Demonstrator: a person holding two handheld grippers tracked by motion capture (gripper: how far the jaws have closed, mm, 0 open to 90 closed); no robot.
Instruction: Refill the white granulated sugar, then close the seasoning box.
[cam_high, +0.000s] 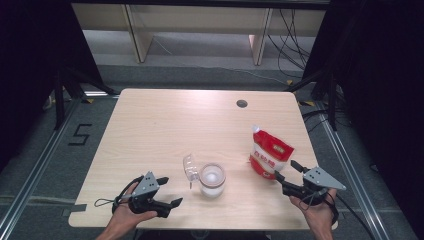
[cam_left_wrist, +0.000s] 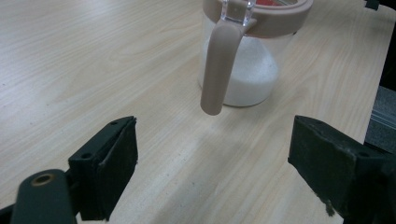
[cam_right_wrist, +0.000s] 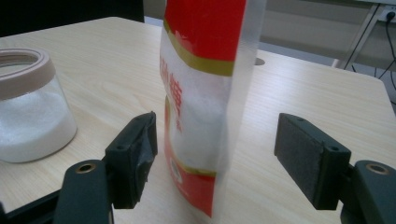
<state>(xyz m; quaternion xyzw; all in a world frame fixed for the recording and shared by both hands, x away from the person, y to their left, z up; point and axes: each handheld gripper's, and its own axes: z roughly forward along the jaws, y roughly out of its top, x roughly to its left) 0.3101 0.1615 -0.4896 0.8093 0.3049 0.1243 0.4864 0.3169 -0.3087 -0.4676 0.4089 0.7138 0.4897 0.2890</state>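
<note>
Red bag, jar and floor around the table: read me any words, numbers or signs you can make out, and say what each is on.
"5": black tape mark on the floor left of the table.
Red bag: white characters on the front in the high view, red ones on its side in the right gripper view; too blurred or cut off to read.
Jar: no text.

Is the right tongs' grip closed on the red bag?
No, the right tongs stand open around the upright red bag, with gaps between both pads and the bag.
</note>
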